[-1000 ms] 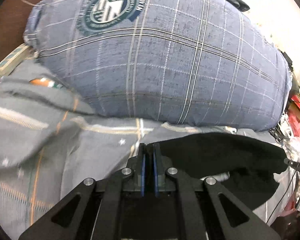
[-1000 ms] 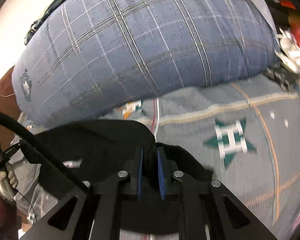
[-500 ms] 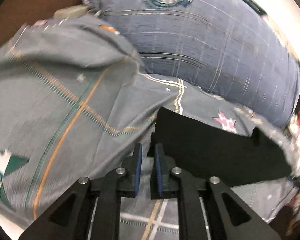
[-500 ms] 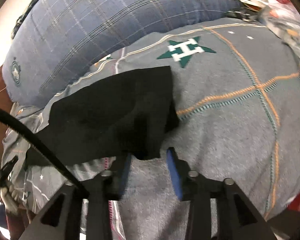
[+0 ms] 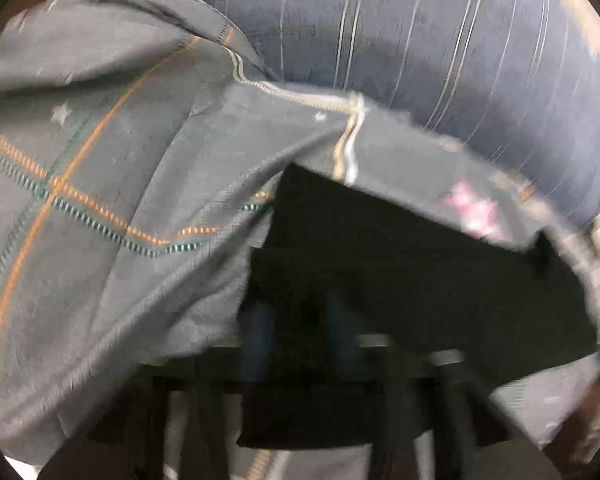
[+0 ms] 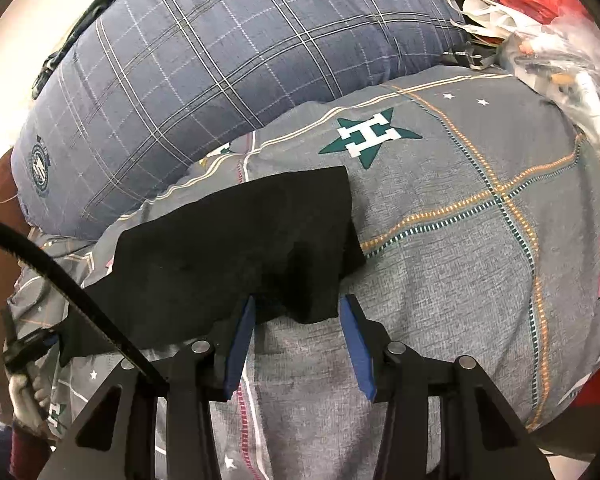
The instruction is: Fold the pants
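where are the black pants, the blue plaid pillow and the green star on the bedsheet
black pants (image 6: 236, 240), right wrist view, middle of the flat folded cloth
blue plaid pillow (image 6: 228, 60), right wrist view, centre of its plaid face
green star (image 6: 370, 136), right wrist view, on its white H

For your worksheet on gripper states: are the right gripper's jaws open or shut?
Open. The right gripper shows its blue jaws set wide apart, with the black pants lying free.

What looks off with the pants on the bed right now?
The black pants lie on the grey bedspread unevenly: the near edge is ragged and a flap droops between the open right gripper fingers, so the fold is not square. The left wrist view is motion-blurred; its gripper looks open over the cloth.
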A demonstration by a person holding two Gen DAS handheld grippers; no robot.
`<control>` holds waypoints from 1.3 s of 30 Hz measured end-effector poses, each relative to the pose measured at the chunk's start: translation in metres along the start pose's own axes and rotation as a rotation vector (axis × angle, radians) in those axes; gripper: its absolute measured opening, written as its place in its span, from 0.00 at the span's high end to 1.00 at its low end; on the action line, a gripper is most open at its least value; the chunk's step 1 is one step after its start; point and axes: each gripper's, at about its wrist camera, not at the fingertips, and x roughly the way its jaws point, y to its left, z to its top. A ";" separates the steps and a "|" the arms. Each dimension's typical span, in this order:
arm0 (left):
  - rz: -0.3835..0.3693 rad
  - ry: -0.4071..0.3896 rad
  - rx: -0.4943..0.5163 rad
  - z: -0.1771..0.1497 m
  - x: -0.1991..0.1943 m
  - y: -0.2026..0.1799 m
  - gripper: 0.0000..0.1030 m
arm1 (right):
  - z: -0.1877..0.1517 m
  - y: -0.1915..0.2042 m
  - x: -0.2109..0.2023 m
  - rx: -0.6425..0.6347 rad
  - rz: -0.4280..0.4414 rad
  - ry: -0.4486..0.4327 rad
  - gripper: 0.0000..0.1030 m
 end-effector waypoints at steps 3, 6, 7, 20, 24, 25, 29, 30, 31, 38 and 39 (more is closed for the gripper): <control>-0.009 -0.039 0.003 0.002 -0.011 -0.006 0.94 | -0.001 0.004 -0.005 -0.023 -0.021 -0.022 0.53; -0.020 -0.109 -0.011 0.013 -0.035 -0.007 0.94 | 0.000 0.007 -0.015 -0.058 -0.042 -0.063 0.53; -0.036 -0.125 -0.014 0.020 -0.042 -0.008 0.94 | 0.001 0.009 -0.017 -0.065 -0.044 -0.078 0.53; 0.096 -0.030 0.036 0.053 0.021 -0.022 0.93 | 0.028 0.080 0.027 -0.177 0.059 -0.029 0.40; 0.109 -0.050 0.079 0.031 0.012 -0.029 0.92 | 0.044 0.137 0.058 -0.305 0.086 0.005 0.32; 0.108 -0.054 0.084 0.029 0.008 -0.030 0.92 | 0.047 0.151 0.068 -0.335 0.084 0.013 0.32; 0.105 -0.068 0.098 0.024 0.001 -0.031 0.92 | 0.056 0.208 0.115 -0.413 0.077 0.066 0.32; 0.094 -0.063 0.089 0.024 0.001 -0.029 0.92 | 0.058 0.223 0.130 -0.419 0.077 0.089 0.32; 0.081 -0.058 0.071 0.024 0.002 -0.026 0.92 | 0.058 0.233 0.141 -0.429 0.069 0.111 0.32; 0.007 -0.068 0.010 0.018 0.005 -0.013 0.92 | 0.053 0.267 0.198 -0.526 -0.084 0.253 0.87; 0.005 -0.072 0.009 0.018 0.005 -0.013 0.92 | 0.054 0.273 0.196 -0.544 -0.100 0.247 0.95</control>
